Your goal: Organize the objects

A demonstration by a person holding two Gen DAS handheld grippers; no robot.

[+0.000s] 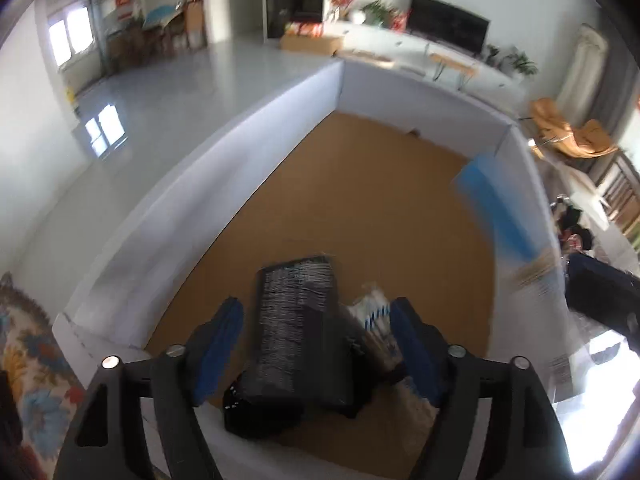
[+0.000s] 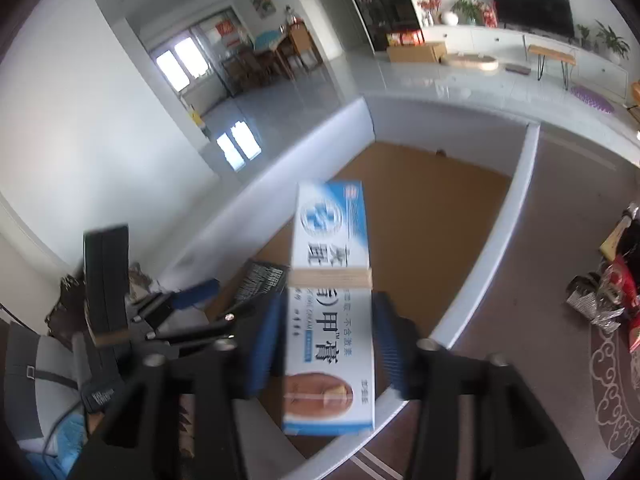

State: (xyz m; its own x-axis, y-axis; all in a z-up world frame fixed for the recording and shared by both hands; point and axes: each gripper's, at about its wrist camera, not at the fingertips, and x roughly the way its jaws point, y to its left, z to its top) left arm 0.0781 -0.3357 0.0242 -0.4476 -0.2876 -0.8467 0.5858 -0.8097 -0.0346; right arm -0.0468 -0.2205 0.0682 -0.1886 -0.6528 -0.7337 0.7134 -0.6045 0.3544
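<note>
My right gripper [image 2: 324, 344] is clamped on a blue-and-white cream box [image 2: 330, 308], its blue pads pressing both long sides. The box points forward, out over the near wall of a big white-walled cardboard box [image 2: 516, 216] with a bare brown floor. A tan rubber band [image 2: 331, 278] wraps the carton about halfway along. From the left wrist camera the same carton shows as a blurred blue streak [image 1: 494, 208] by the right-hand wall.

My left gripper [image 1: 316, 344] hangs over the near end of the cardboard box [image 1: 256, 136] with its fingers spread; they touch nothing, so it is released. Below it, on the brown floor, lies a dark box printed with fine white text [image 1: 296, 320], lengthwise between the fingers. Just to its right is a pale packet with blue-and-white marks [image 1: 374, 312], partly hidden by the right finger.

Around the box there is glossy grey tile floor [image 1: 192, 84], a patterned rug [image 1: 28, 352] at the left, and a black television [image 2: 530, 8] on a long white cabinet [image 2: 480, 38] against the far wall.
</note>
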